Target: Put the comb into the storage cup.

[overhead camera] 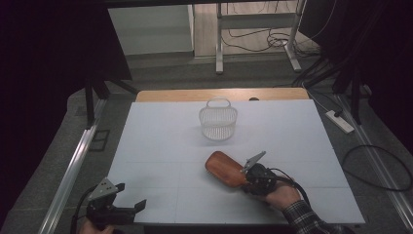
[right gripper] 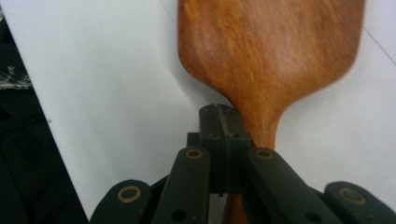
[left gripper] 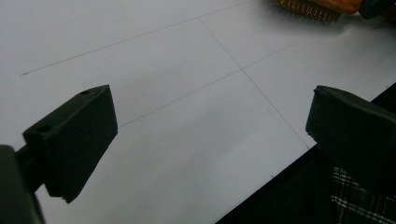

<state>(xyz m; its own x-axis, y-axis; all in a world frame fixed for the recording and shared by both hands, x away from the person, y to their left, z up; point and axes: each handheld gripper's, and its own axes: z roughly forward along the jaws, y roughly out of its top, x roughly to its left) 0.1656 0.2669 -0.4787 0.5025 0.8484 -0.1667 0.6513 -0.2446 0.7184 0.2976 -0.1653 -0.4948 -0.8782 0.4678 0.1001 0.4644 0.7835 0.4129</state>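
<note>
So the right gripper point(overhead camera: 249, 176) has its jaws squeezed fully together on the neck of a wooden hairbrush point(overhead camera: 225, 168), right where the handle widens into the paddle, and the brush sits near the front right part of the white table point(overhead camera: 160, 146) with its wooden back facing up and its head pointing toward the middle. The left gripper point(overhead camera: 130, 197) sits at the front left corner with its jaws spread wide and nothing between them, just bare tabletop. A white wire basket point(overhead camera: 217, 122) stands well apart from the brush, further back near the middle.
</note>
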